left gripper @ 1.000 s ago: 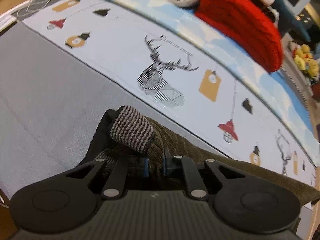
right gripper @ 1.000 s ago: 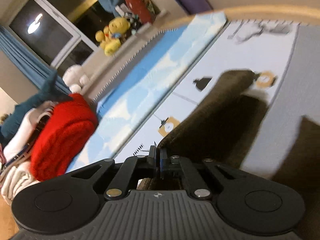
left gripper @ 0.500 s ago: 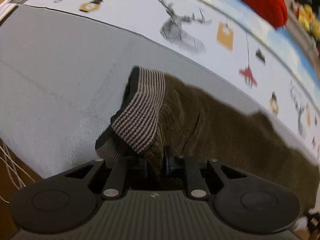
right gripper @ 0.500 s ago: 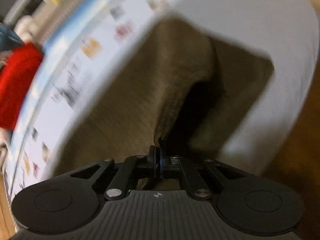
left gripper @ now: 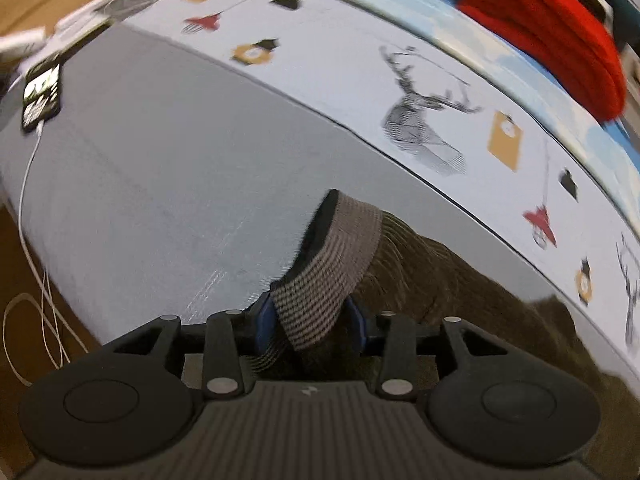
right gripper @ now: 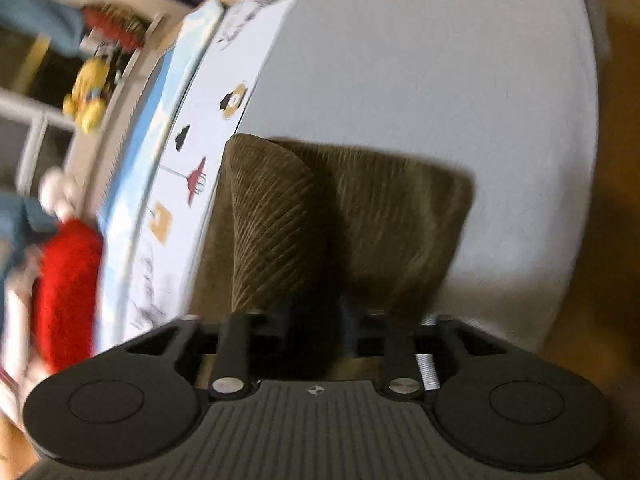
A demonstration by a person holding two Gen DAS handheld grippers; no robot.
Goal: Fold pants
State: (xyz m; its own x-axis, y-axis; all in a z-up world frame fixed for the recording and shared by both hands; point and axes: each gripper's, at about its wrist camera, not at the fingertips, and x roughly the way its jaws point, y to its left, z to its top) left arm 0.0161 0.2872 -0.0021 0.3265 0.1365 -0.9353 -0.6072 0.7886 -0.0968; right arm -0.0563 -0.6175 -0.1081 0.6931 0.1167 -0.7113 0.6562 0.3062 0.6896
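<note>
The left gripper (left gripper: pixel 310 318) has its jaws spread apart, the striped waistband (left gripper: pixel 328 276) of the pants (left gripper: pixel 460 288) lying loosely between them. The right gripper (right gripper: pixel 314 328) is likewise parted around a raised fold of the pants (right gripper: pixel 320 220), apparently not pinching it, though blur makes this uncertain. The pants lie on a grey sheet (left gripper: pixel 160 168). Beyond the pants runs a printed mat (left gripper: pixel 420 120) with a deer, and past that a red knit (left gripper: pixel 552 28).
</note>
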